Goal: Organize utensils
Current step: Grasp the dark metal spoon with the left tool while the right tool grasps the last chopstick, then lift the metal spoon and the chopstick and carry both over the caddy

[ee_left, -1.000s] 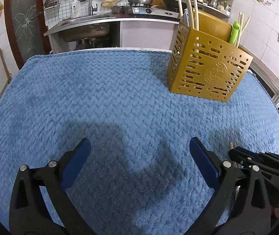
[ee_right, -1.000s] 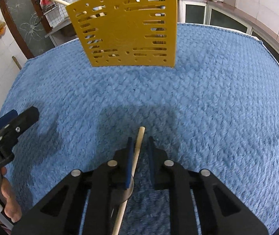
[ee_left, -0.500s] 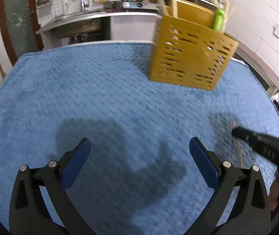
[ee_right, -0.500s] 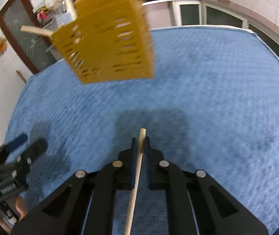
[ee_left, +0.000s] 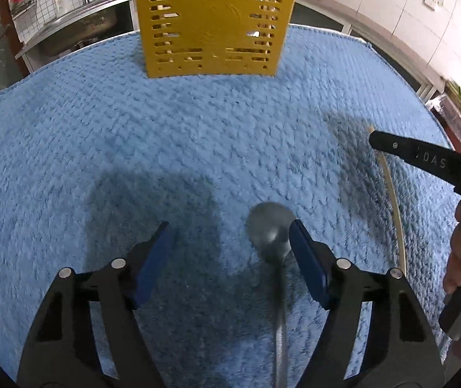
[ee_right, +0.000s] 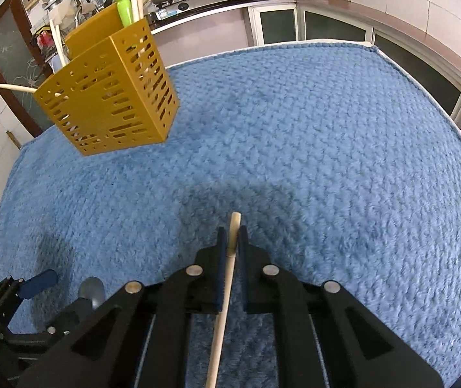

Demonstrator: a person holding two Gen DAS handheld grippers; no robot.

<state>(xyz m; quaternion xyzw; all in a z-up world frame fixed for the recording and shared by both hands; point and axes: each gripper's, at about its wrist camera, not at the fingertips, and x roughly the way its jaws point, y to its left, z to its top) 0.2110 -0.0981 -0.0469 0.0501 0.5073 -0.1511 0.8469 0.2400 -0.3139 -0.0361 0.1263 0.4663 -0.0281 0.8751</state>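
Jaws of the right gripper (ee_right: 230, 237) pinch a chopstick (ee_right: 222, 304); left gripper (ee_left: 228, 249) closes around a spoon (ee_left: 270, 232), not yet pinched. Holder (ee_right: 107, 97) already has several utensils.

Grey metal spoon (ee_left: 270, 229) blurred, handle cut off at my lower edge; pale wooden chopstick (ee_right: 225, 291) likewise cut off below.

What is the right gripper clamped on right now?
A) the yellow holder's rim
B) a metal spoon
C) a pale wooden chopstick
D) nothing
C: in the right wrist view the right gripper has its jaws shut on a pale wooden chopstick; the metal spoon lies on the blue cloth by the left gripper.
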